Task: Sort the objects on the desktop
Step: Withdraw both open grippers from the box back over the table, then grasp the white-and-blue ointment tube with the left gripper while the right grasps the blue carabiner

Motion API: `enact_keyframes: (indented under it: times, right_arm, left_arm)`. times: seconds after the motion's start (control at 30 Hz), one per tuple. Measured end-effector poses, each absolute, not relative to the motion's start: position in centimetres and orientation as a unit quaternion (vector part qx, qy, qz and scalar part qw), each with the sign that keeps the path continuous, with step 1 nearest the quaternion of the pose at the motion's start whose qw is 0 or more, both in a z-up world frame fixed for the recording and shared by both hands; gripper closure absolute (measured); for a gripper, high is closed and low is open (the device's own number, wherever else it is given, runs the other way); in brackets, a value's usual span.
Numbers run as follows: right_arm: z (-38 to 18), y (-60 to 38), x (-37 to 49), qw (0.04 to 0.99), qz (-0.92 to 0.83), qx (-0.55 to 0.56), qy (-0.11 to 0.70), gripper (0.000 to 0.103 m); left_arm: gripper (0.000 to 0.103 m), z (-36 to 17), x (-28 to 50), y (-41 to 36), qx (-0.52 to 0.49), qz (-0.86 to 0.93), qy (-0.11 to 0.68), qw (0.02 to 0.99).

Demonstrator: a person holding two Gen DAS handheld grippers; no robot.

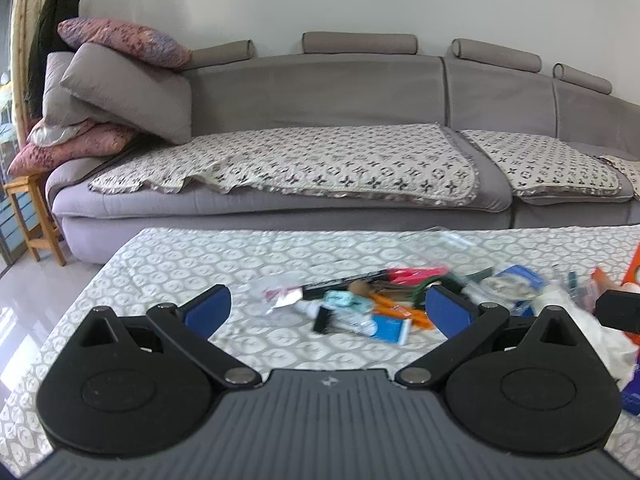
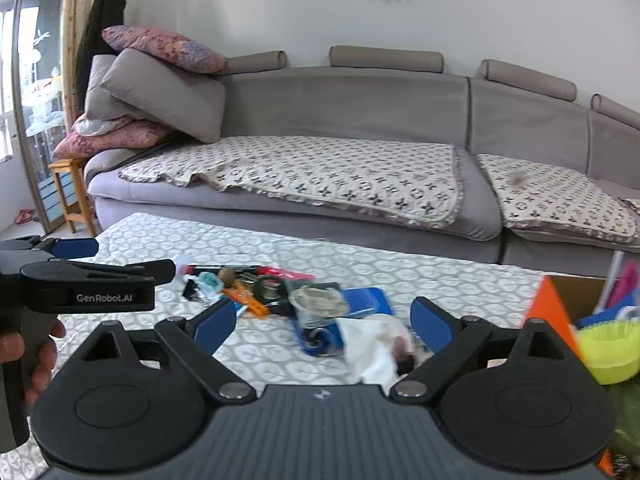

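Start of the sort, by the look of it: nothing picked yet. Both claws hover above the bench (image 1: pixel 168 264), jaws spread wide, nothing held.

Left claw (image 1: pixel 328 308): the clutter pile (image 1: pixel 360 300) lies just ahead of and below the open tips. A black binder clip (image 1: pixel 323 319) and a blue-white tube (image 1: pixel 384 326) sit nearest, roughly centred between the fingers; orange utility knife (image 1: pixel 400 308) just beyond, toward the right finger. Frames are blurred, so small items are hard to name.

Right claw (image 2: pixel 324 324): a white plastic bag (image 2: pixel 372 344) lies between the tips, close in; a blue packet (image 2: pixel 368 300) just ahead of it. An orange-sided box (image 2: pixel 554 312) with a yellow-green cup (image 2: pixel 608 348) stands outside the right finger, likely the sorting bin.

Next move, my guess: pick one item, drop a claw down over it, close, carry it to the box.
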State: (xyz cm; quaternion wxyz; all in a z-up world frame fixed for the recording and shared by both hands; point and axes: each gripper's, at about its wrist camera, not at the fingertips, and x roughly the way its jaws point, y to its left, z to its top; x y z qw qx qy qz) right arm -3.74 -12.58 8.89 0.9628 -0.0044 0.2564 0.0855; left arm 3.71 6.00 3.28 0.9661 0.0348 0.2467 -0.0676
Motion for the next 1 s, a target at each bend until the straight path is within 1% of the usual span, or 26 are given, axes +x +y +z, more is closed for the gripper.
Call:
enact_keyframes:
  times: [0.13, 0.23, 0.3, 0.43, 0.77, 0.87, 1.0]
  right_arm:
    - [7.5, -11.2, -3.4, 0.960, 0.105, -0.011, 0.261, 0.007]
    - [6.2, -10.6, -3.2, 0.955, 0.118, -0.012, 0.272, 0.012]
    - [5.3, -10.4, -2.9, 0.952, 0.124, -0.009, 0.281, 0.017]
    - [4.0, -10.4, -2.2, 0.946, 0.128, 0.002, 0.299, 0.023]
    - [1.6, -12.4, 0.2, 0.939, 0.126, 0.023, 0.318, 0.024]
    - [0.9, -12.5, 1.2, 0.938, 0.131, 0.019, 0.320, 0.024]
    - [0.3, -12.4, 2.4, 0.939, 0.131, 0.006, 0.318, 0.020]
  left_arm:
    - [0.000, 2.1, 3.8, 7.0, 0.044, -0.062, 0.249, 0.965]
    - [0.000, 0.8, 3.7, 7.3, 0.064, -0.070, 0.248, 0.964]
    - [0.000, 0.1, 3.9, 7.3, 0.073, -0.082, 0.254, 0.961]
    - [0.000, -0.9, 4.7, 7.0, 0.069, -0.106, 0.266, 0.956]
    - [0.000, -3.2, 7.7, 5.4, 0.056, -0.138, 0.306, 0.940]
    - [0.002, -3.2, 8.7, 5.2, 0.049, -0.144, 0.320, 0.935]
    - [0.001, -3.3, 9.8, 4.7, 0.055, -0.137, 0.324, 0.934]
